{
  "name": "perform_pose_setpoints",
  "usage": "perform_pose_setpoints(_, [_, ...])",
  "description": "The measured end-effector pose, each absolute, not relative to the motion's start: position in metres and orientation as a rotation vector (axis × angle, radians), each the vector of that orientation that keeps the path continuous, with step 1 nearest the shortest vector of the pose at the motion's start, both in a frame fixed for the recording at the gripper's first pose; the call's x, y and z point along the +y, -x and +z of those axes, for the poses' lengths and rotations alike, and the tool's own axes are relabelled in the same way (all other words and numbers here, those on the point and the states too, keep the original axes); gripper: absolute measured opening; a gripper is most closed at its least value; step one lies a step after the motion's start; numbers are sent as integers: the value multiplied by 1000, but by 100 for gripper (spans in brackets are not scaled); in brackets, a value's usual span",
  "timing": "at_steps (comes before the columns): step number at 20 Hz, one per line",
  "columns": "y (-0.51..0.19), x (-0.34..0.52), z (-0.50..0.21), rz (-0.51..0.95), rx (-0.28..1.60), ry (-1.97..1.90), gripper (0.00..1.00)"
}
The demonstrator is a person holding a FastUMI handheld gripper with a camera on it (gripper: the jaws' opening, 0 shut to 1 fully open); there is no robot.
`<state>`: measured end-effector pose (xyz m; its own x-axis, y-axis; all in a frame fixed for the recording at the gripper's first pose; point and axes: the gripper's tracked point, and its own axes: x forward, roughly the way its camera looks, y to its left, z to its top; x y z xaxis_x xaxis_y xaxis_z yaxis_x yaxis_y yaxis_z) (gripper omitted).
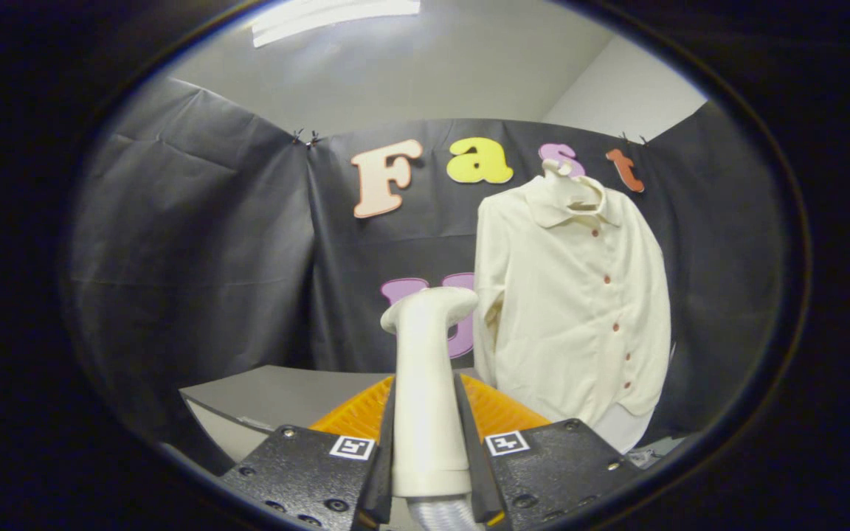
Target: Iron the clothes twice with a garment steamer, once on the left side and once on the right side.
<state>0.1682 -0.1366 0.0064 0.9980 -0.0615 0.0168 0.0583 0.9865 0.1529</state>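
The gripper [429, 435] was closed on the steamer [425, 383], both fingers [384, 450] pressing the sides of its white handle, which stood upright between them. The steamer's head curved over at the top, and a ribbed hose [436, 516] left the handle's lower end at the base of the fingers. Behind the steamer lay an orange ridged surface [499, 409], and to its left a grey table [277, 394]. The shirt [572, 302], cream with a row of small reddish buttons down the front, hung on a hanger [561, 173] against the black cloth wall [196, 243], beyond the steamer and to its right, well apart from it. The shirt's near sleeve hung just right of the steamer's head in the view.
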Motion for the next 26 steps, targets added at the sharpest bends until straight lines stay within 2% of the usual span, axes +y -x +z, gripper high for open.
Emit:
perform_pose_setpoints(11, [-185,-252,32,-163,-172,-125,40])
perform_pose_setpoints(21, [-232,-307,-6,-186,-135,-213,40])
perform_pose_setpoints(26, [-232,-312,-29,-169,-114,-235,40])
